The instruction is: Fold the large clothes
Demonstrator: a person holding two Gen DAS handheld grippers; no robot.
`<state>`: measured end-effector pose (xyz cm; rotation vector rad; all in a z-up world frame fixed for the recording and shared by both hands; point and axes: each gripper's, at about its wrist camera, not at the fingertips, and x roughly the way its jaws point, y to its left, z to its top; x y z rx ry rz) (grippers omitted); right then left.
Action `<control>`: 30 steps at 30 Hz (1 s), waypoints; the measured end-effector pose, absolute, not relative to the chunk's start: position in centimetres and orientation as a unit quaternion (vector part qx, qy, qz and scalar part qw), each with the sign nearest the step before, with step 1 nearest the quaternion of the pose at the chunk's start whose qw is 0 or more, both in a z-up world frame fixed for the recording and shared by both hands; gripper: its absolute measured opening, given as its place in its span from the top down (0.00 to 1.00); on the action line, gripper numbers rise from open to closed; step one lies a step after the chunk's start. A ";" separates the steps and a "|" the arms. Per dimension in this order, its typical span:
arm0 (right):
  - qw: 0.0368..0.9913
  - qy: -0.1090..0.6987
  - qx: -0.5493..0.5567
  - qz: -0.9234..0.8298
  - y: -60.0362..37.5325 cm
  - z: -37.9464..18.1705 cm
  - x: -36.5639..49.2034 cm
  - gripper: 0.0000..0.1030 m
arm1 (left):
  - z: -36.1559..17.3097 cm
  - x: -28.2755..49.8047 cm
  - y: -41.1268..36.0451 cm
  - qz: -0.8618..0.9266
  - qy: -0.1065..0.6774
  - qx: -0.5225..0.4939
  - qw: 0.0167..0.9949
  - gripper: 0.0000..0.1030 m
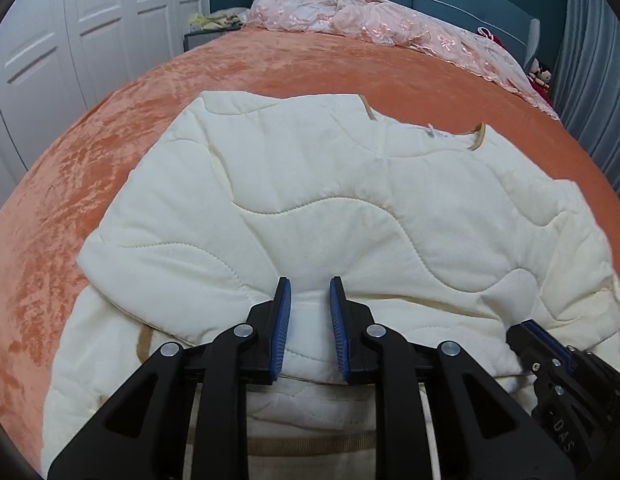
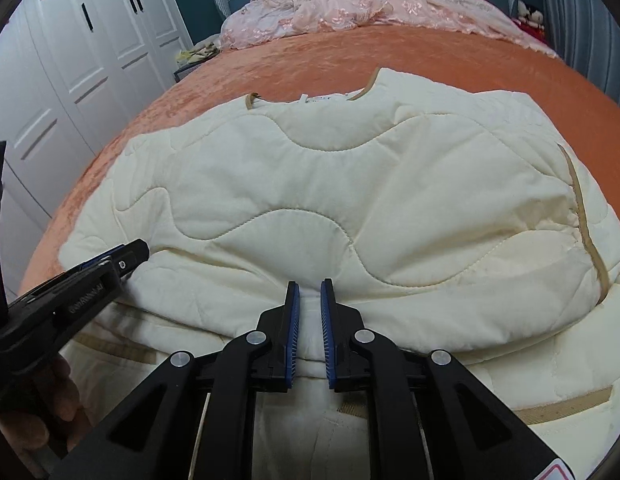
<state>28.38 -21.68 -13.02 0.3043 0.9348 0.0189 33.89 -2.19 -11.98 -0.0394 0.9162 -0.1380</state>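
Below: jacket's (image 1: 310,200) near hem hidden under both grippers at frame bottom. Cream quilted jacket lay folded on orange bed (image 1: 90,160). Left gripper (image 1: 310,286) and right gripper (image 2: 310,286) jaws stood narrowly parted, a fabric fold between; grip uncertain.

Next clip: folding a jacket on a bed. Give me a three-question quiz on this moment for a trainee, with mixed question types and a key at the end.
1. True or false: the bedspread under the jacket is blue.
2. What is heaped at the bedspread's far end? A) pink lace cover B) suitcase C) books
3. Fill in: the left tongs and right tongs each have ___ fabric between their pads.
Key: 1 false, it is orange. 2 A. 3 jacket.
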 end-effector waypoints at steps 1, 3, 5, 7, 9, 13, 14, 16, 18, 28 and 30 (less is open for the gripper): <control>0.885 0.438 0.159 0.015 -22.2 -11.9 28.5 0.81 | -10.6 34.1 -1.3 -0.075 0.436 -0.033 0.896 0.69; 0.890 0.417 0.183 0.035 -23.0 -9.6 29.9 0.75 | -7.6 35.3 0.5 -0.072 0.407 -0.048 0.909 0.50; 0.886 0.406 0.215 0.060 -23.3 -8.1 33.0 0.68 | -5.3 37.9 2.2 -0.061 0.391 -0.063 0.916 0.42; 0.877 0.400 0.251 0.088 -23.3 -7.3 36.6 0.66 | -3.9 41.7 3.4 -0.049 0.400 -0.092 0.911 0.42; 0.863 0.400 0.287 0.112 -22.9 -7.4 40.7 0.64 | -4.0 45.6 4.5 -0.043 0.422 -0.131 0.896 0.42; 0.846 0.425 0.298 0.121 -21.0 -9.1 48.7 0.63 | -6.4 51.9 6.2 -0.016 0.462 -0.185 0.867 0.42; 0.847 0.432 0.287 0.115 -20.3 -9.5 50.2 0.63 | -7.1 53.0 6.4 -0.012 0.473 -0.189 0.860 0.42; 0.840 0.448 0.282 0.115 -19.2 -10.9 53.0 0.62 | -9.1 55.0 6.6 -0.014 0.499 -0.198 0.844 0.42; 0.829 0.455 0.300 0.124 -18.7 -12.2 55.0 0.62 | -10.5 55.8 6.6 -0.006 0.508 -0.195 0.839 0.42; 0.823 0.498 0.232 0.143 -15.5 -15.8 57.0 0.99 | -13.7 55.7 5.0 -0.007 0.503 -0.098 0.858 0.42; 0.841 0.479 0.216 0.126 -15.8 -15.0 56.6 0.99 | -14.0 55.4 4.4 -0.001 0.497 -0.071 0.865 0.42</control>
